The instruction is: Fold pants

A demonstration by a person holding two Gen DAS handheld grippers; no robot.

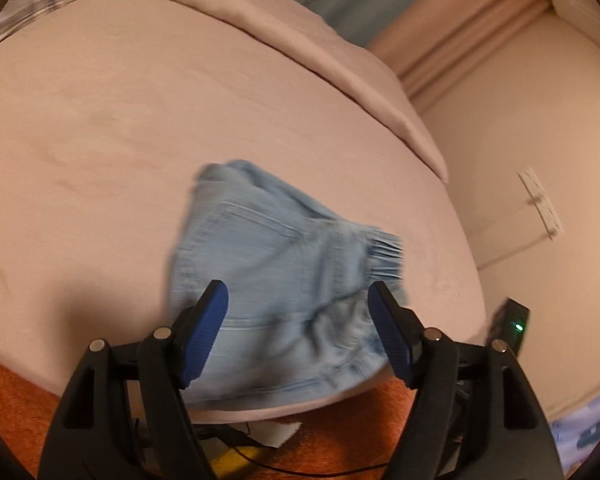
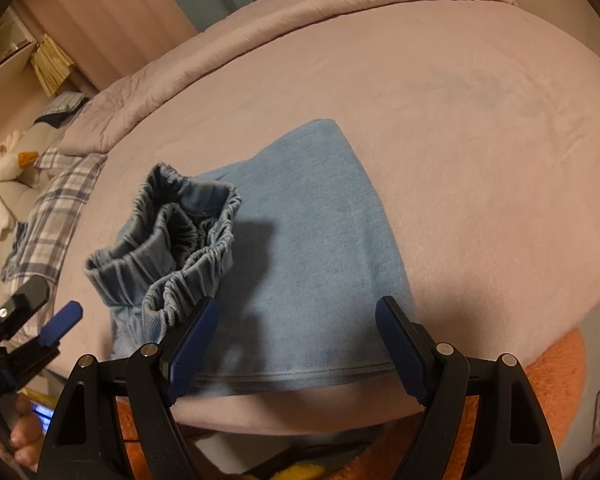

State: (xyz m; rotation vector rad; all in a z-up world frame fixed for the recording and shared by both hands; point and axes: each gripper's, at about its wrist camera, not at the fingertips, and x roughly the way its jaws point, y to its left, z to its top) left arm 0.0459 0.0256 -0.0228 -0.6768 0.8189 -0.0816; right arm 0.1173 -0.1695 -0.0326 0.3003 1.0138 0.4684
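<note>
Item, near: our left claw (image 1: 298, 336), jaws apart, nothing between them; our right claw (image 2: 298, 344), jaws apart, empty, above the hem.

Item, beyond: pants (image 2: 300, 248), pale denim, folded on the bed (image 2: 480, 140) near its front edge. Elastic waistband (image 2: 172, 240) stands bunched at 9 o'clock of the bundle.

Risk, we judge: that upright waistband may spring the fold open, or the bundle slide off the edge.

Views: only the right shows the waistband clearly; the left view is blurred.
</note>
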